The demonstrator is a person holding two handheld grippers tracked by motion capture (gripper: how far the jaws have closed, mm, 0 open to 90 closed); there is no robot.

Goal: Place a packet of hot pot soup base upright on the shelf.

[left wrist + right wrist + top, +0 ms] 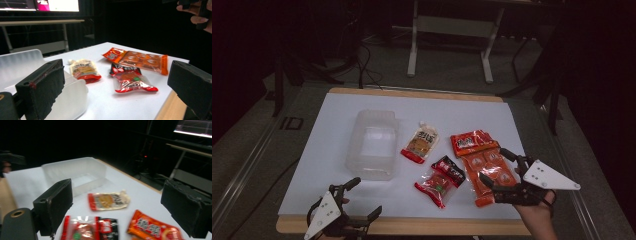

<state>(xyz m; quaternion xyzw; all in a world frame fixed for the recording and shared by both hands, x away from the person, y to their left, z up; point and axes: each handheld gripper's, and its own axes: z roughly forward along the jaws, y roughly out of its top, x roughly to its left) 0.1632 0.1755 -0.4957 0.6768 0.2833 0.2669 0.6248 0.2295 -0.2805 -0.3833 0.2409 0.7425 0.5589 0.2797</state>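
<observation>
My right gripper (498,169), jaws wide apart, hovers over the long orange packet (479,162) right of centre in the high view; I'd lower squarely and pinch its middle. Left gripper (363,199) waits with jaws apart at lower left. The clear tub (371,145) edges blur, and packet print is unreadable

Open white table (337,120) left of and behind the clear tub (373,143); pale pouch (421,142), red-black packet (441,180) and orange pack (482,162) crowd centre-right, narrow gaps between them
</observation>
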